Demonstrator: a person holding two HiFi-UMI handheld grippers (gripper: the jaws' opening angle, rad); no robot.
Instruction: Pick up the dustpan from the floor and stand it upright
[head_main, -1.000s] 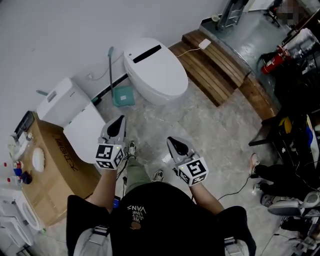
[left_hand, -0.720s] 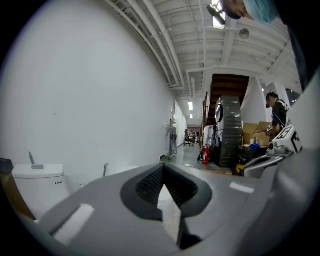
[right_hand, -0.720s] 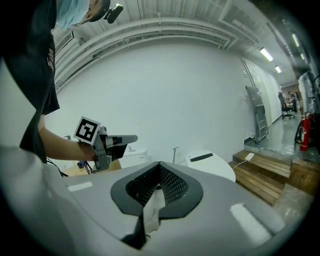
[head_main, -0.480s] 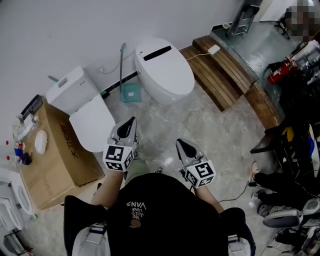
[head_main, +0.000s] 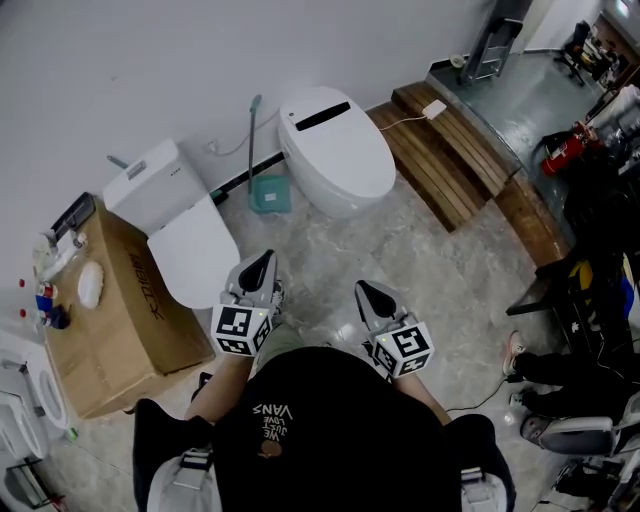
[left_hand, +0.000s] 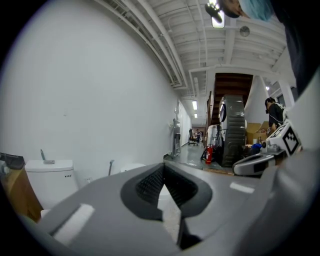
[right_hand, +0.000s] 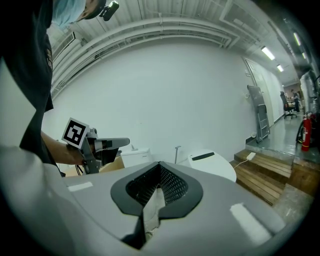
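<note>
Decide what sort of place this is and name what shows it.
Likely a workshop mocked up as a bathroom: a toilet, a second toilet beside a cardboard box, and a fire extinguisher.

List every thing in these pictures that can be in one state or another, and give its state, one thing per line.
left gripper: jaws shut, nothing held.
right gripper: jaws shut, nothing held.
dustpan: on the floor between the two toilets, handle standing up by the wall, untouched.
toilet with tank: lid down.
tankless toilet: lid down.
cardboard box: closed, small items on top.
</note>
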